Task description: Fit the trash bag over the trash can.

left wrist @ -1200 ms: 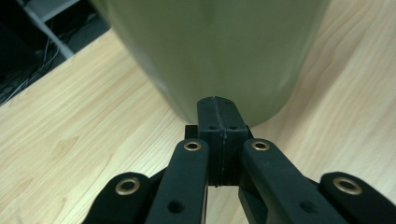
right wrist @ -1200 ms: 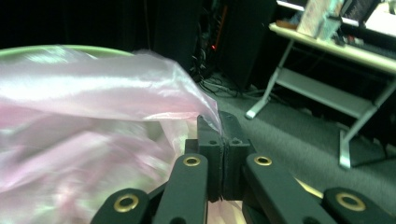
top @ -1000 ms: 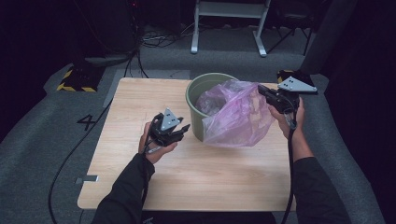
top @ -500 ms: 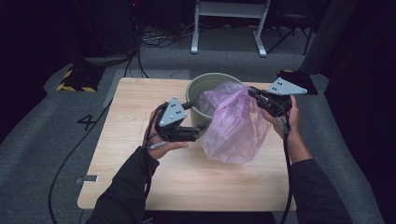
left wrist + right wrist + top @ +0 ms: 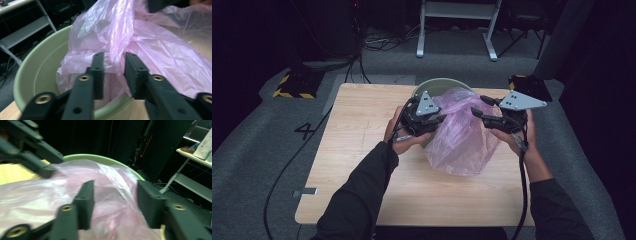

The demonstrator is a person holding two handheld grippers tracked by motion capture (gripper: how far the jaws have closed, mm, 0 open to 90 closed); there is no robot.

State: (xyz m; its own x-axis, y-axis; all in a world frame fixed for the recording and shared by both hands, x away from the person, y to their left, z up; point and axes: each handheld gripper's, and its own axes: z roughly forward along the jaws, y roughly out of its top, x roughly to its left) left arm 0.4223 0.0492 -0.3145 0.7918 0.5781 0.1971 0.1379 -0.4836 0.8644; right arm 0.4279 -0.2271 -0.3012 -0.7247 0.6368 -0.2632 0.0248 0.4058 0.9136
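Both hands are up at the round pale green plastic bin (image 5: 439, 86) at the far edge of the light wooden table (image 5: 362, 150), working a thin, translucent pink plastic bag (image 5: 462, 137) into it as a liner, by the look of it. Part of the bag sits down inside the bin; the rest billows out over the near rim and drapes onto the table toward the person.

The left gripper (image 5: 435, 120) comes in from the bin's left side, and its jaws have just been closing. In the left gripper view a gathered fold of the pink film runs between the two black pads (image 5: 98, 72), but a sliver of gap shows on either side, so the jaws stand narrowly apart and not yet biting. That spot makes sense: it is the bag's edge right above the rim, where a pull would stretch the mouth over the lip.

The right gripper (image 5: 478, 113) faces it from the opposite side, and its jaws have just been opening. In the right gripper view they stand wide apart (image 5: 113, 202), with loose film lying between and below them, untouched by either pad. My read: the right is hunting a fresh hold farther round the mouth while the left takes over.
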